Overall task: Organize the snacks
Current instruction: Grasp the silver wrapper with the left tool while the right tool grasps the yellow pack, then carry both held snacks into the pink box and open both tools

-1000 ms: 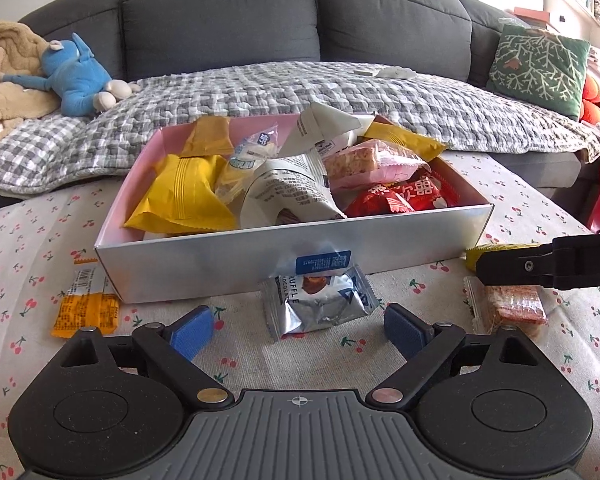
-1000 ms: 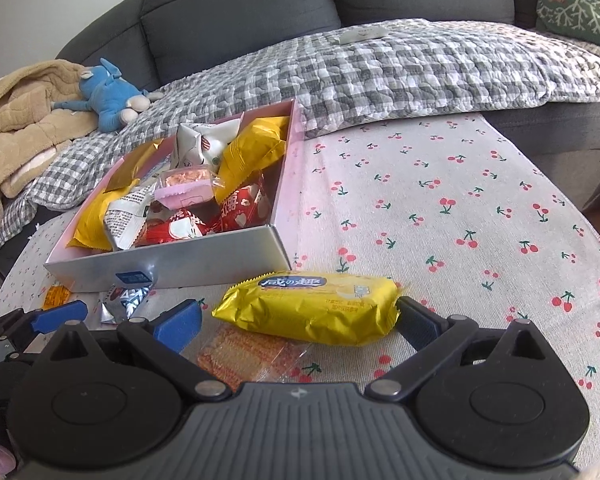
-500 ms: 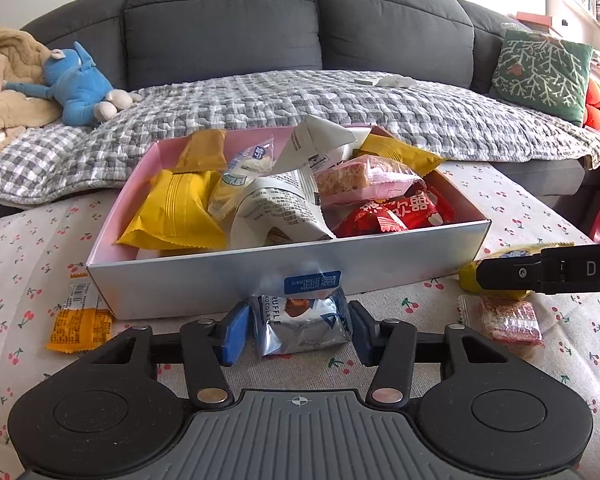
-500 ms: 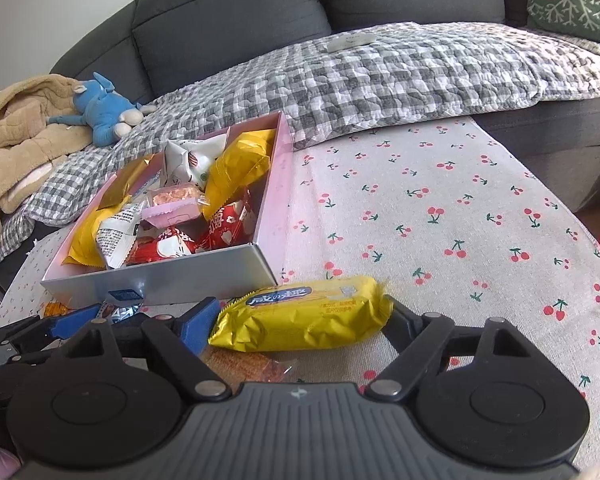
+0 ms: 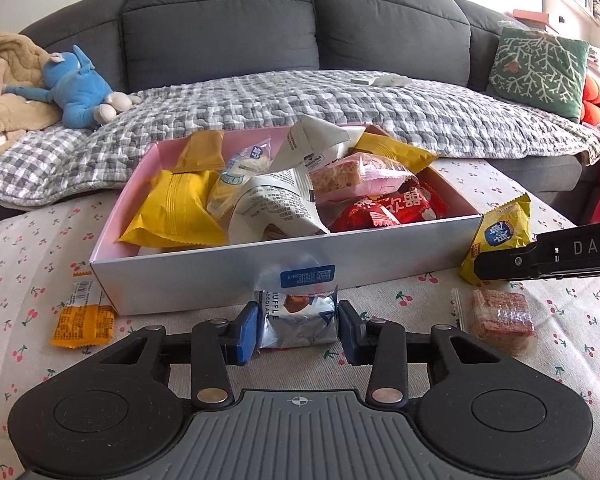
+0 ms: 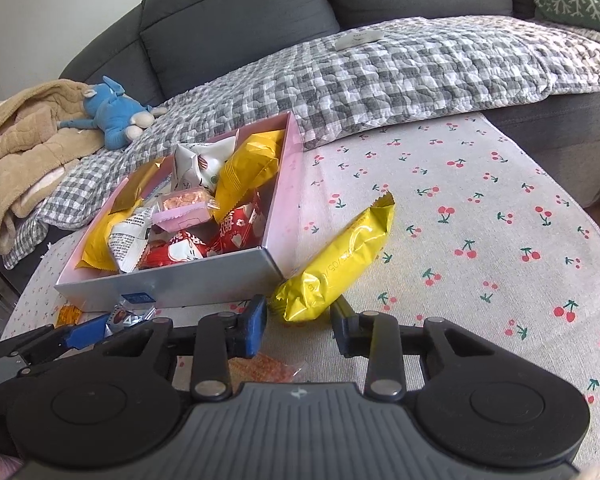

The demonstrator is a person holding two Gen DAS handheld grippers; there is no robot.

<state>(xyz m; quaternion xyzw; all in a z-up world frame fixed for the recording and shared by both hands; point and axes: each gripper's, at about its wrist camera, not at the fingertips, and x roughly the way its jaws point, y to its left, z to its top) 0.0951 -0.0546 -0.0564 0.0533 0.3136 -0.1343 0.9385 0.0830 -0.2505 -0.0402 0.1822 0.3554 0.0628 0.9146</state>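
Note:
A pink-lined box (image 5: 188,276) full of snack packets sits on the cherry-print tablecloth; it also shows in the right wrist view (image 6: 180,280). My left gripper (image 5: 298,326) is shut on a silver truffle chocolate packet (image 5: 298,320) just in front of the box wall. My right gripper (image 6: 298,320) is shut on the near end of a long yellow biscuit packet (image 6: 340,256), which tilts up beside the box's right corner. That yellow packet (image 5: 498,236) and the right gripper's finger (image 5: 548,256) also show in the left wrist view.
An orange packet (image 5: 84,316) lies left of the box. A clear-wrapped reddish cracker (image 5: 500,316) lies at right, under the right gripper (image 6: 264,368). The grey sofa with a checked blanket (image 5: 300,104) and a blue plush toy (image 5: 80,88) stands behind.
Both grippers closed: the left on the silver truffle packet, the right on the yellow biscuit packet, which has swung to point away and lifted at its far end.

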